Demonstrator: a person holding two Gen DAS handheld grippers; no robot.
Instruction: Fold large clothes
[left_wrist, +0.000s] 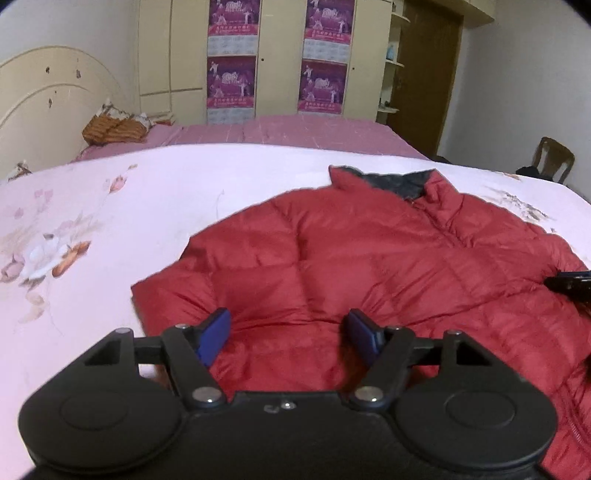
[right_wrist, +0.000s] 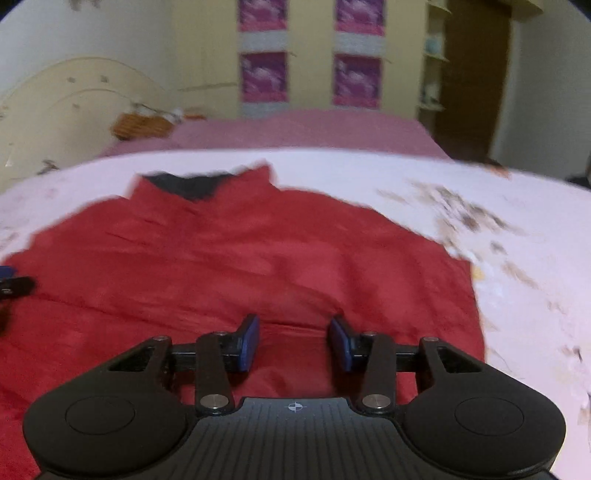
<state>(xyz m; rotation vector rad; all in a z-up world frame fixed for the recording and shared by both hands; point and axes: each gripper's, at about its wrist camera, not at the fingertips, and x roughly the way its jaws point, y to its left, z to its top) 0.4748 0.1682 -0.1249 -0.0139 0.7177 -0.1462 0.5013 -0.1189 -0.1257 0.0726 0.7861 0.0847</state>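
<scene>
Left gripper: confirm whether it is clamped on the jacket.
No. The left gripper is open, its blue pads spread apart above the red jacket, gripping nothing.

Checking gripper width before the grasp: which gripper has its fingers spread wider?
The left gripper; its blue fingers gape wider over the red jacket than the right gripper's.

A cream wardrobe (left_wrist: 184, 59) with purple posters (left_wrist: 231, 83) stands behind the bed (left_wrist: 295, 133); curved headboard (left_wrist: 48, 99) left, brown door (left_wrist: 428, 74) and wooden chair (left_wrist: 554, 157) right.
</scene>
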